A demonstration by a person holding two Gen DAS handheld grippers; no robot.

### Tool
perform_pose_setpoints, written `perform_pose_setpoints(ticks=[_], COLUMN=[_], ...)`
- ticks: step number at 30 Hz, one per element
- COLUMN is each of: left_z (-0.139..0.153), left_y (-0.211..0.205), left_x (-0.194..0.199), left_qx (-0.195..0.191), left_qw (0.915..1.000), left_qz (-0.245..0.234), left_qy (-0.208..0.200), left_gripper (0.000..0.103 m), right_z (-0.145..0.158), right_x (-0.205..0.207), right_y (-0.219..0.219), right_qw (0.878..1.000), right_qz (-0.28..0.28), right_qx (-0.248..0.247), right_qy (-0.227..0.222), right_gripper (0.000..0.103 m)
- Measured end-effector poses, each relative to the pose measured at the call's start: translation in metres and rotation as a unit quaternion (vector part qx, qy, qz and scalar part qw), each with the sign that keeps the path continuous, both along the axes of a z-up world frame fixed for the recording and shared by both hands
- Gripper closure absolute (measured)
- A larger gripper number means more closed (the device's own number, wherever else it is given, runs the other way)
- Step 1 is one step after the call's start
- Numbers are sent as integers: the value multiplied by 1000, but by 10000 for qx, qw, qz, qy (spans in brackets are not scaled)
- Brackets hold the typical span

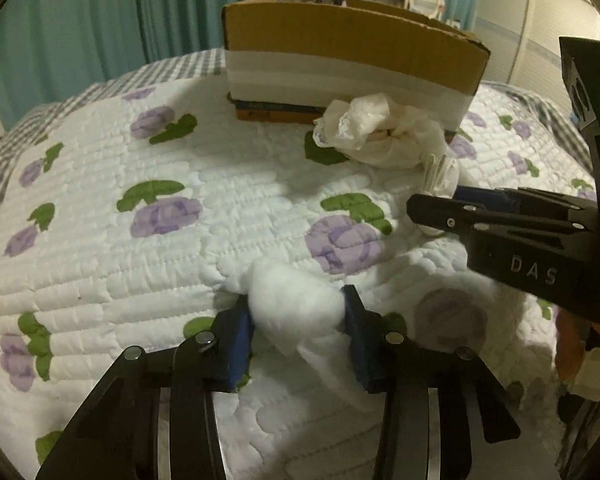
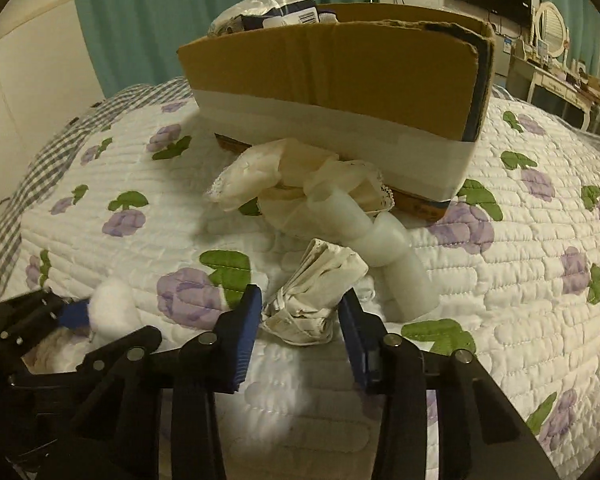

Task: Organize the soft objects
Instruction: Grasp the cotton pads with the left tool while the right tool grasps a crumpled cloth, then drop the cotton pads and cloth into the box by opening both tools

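- Risk: cotton wad (image 1: 296,300) is loose fluff; a light pinch could tear off a tuft and leave the rest on the bed quilt (image 1: 140,248).
- Risk: crumpled white cloth bundle (image 2: 316,296) looks loosely folded; it could unfold or slip out on the lift, my guess.
- Risk: both tools work near each other; right one sits at 3 o'clock of the left view, so a sideways swing could knock them together.
- Risk: white plastic tube piece (image 2: 384,248) lies touching the bundle at its 1 o'clock and may get dragged along.
- Left hand-held gripper (image 1: 298,312): blue pads partly spread, both sides pressing the cotton wad, which bulges between them; reads as a soft pinch, wad low on the quilt.
- Right hand-held gripper (image 2: 300,312): pads partly spread, bracketing the cloth bundle; left pad touches, right pad just beside, so firm grip cannot be told.
- Cardboard box (image 2: 332,80) stands at 12 o'clock on the bed, already holding packets; likely the drop spot.
- Cream lace-edged fabric (image 2: 284,176) lies against the box front, not yet picked.
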State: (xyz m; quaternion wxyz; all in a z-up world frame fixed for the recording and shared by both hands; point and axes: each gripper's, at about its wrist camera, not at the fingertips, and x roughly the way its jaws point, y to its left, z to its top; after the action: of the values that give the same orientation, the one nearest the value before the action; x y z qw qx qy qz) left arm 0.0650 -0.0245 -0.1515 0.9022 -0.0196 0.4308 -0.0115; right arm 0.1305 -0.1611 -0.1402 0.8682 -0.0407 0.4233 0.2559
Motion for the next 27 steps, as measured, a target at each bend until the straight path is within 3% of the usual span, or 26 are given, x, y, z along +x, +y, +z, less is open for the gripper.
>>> perform_pose_setpoints(ticks=[3,10,19,27], left_z=[6,31,81,134], left_y=[-2,-9,-3,-7], left_x=[-6,-20,-26,-15], left_qx=[-40,25,95,51], left_qw=[10000,9996,9982,9939], left_qz=[-51,-158,72,-210], left_qy=[-71,-230,-595,-1079], left_gripper=[65,65,65,65], right_z=[8,29,77,126], right_x=[-4,-24,-48,-50], right_y=[-5,-9,-5,-10], right_qw=[9996,9990,9966,9920], right_qz=[-53,-89,-221,-320], right_qx=[278,351,310,262], right_qy=[-7,-244,-737,-1194], right_gripper=[66,67,67,67])
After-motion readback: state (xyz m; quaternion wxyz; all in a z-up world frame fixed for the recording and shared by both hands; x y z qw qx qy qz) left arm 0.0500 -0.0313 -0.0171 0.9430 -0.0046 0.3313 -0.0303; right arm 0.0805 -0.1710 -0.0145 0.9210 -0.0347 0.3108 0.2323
